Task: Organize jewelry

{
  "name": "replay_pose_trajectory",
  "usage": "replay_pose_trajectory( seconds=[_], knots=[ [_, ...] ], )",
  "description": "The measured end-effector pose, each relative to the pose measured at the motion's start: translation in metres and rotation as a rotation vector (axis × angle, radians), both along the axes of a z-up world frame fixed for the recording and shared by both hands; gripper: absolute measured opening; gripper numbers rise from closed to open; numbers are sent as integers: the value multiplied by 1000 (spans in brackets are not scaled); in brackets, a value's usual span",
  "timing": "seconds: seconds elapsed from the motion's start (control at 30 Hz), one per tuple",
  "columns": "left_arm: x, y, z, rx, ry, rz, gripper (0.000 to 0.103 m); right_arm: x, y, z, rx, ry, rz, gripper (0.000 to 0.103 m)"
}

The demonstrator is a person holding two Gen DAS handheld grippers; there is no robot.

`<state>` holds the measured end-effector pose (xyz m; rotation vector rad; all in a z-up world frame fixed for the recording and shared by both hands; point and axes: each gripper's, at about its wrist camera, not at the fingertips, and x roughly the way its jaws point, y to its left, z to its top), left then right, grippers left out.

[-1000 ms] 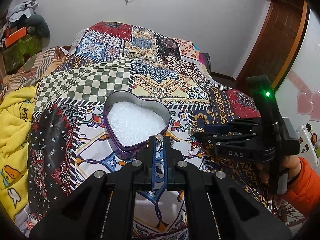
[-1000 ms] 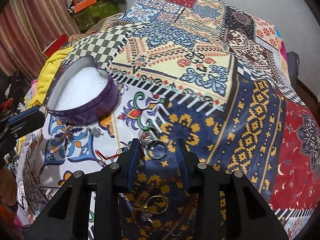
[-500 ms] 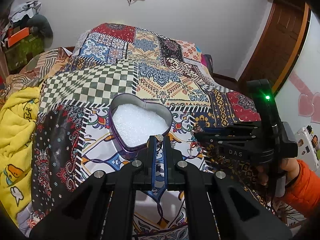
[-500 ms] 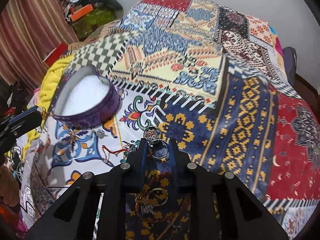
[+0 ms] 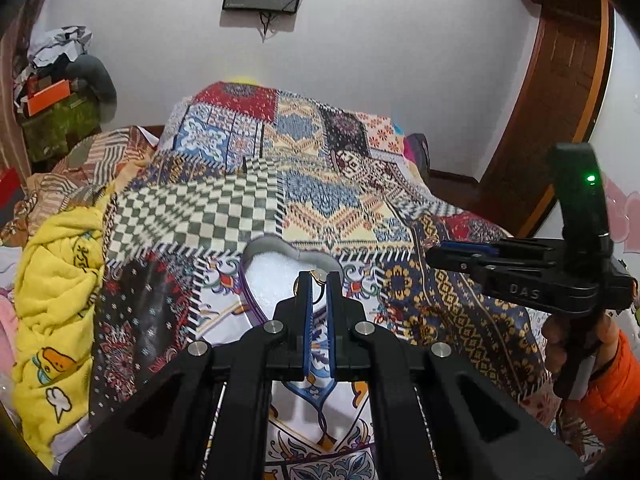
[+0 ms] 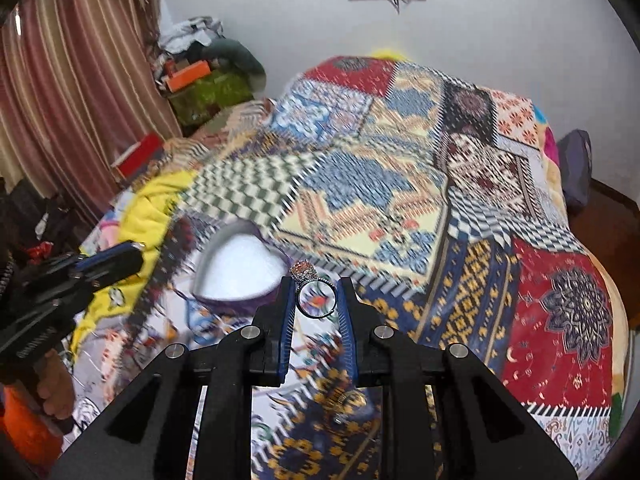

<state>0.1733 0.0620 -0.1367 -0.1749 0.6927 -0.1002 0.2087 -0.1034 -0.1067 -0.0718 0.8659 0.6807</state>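
Note:
A purple heart-shaped tin lined with white foam lies on the patchwork bedspread; it also shows in the right wrist view. My left gripper is shut on a small gold piece of jewelry and holds it just above the tin's near rim. My right gripper is shut on a silver ring with a pink stone, lifted above the bedspread to the right of the tin. The right gripper also shows in the left wrist view, and the left gripper in the right wrist view.
More gold jewelry lies on the blue and gold patch below my right gripper. A yellow blanket is bunched at the bed's left side. Cluttered boxes stand by the wall, and a wooden door is at right.
My right gripper closed on the silver ring and lifted it off the bedspread. Both grippers rose and tilted up, so more of the wall shows. The left gripper stayed shut on its piece.

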Motion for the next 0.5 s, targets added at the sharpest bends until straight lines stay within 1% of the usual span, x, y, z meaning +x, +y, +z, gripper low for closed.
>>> replay_pose_trajectory(
  seconds=[0.13, 0.23, 0.37, 0.5],
  knots=[
    [4, 5, 9, 12, -20, 14, 4, 0, 10, 5, 33, -9, 22, 19],
    [9, 8, 15, 37, -36, 26, 4, 2, 19, 6, 50, -5, 44, 19],
    [18, 13, 17, 58, -41, 34, 4, 4, 32, 2, 46, -3, 73, 19],
    [27, 17, 15, 64, -37, 33, 4, 10, 44, -8, 33, 17, 103, 19]
  ],
)
